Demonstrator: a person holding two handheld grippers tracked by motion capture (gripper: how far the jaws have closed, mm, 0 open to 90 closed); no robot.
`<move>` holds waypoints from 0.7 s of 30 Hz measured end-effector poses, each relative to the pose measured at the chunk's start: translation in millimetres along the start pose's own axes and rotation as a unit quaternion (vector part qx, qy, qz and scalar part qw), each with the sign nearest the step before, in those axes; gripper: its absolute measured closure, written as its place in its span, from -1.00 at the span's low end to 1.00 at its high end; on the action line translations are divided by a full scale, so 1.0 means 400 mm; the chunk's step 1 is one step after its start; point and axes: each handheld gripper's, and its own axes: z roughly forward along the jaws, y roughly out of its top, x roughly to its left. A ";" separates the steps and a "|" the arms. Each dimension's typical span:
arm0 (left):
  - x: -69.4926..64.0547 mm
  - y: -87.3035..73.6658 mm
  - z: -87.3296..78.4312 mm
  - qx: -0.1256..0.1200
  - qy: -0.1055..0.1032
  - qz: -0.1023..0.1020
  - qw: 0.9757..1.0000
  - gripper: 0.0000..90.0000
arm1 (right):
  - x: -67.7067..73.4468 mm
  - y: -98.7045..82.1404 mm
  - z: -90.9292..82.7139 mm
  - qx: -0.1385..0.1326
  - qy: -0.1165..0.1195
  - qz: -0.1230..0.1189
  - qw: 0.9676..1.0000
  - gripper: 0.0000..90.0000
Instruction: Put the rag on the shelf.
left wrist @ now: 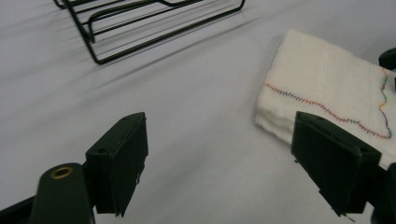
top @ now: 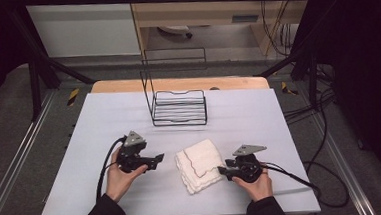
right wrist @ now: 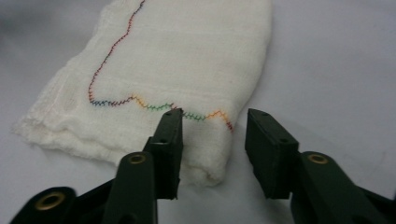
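Left gripper (top: 157, 159) is hovering just left of the folded cloth (top: 200, 163), jaws gaping, gripping nothing. Cloth is lying flat mid-table, seemingly not yet lifted. Right gripper (right wrist: 214, 140) is straddling its near corner, jaws parted, unclosed. Wire rack (top: 178, 108) is standing well behind; bare table all round.

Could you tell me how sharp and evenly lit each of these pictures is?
High view: table evenly lit, surroundings dark, image soft. Left gripper view: the wire rack and folded cloth look slightly soft, the near tongs sharper. Right gripper view: cloth stitching crisp near the tongs, blurring toward the far edge.
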 end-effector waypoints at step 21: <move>-0.060 0.022 0.160 0.039 -0.012 -0.038 0.998 0.14 | 0.040 -0.014 -0.033 0.007 0.021 0.025 0.999 0.68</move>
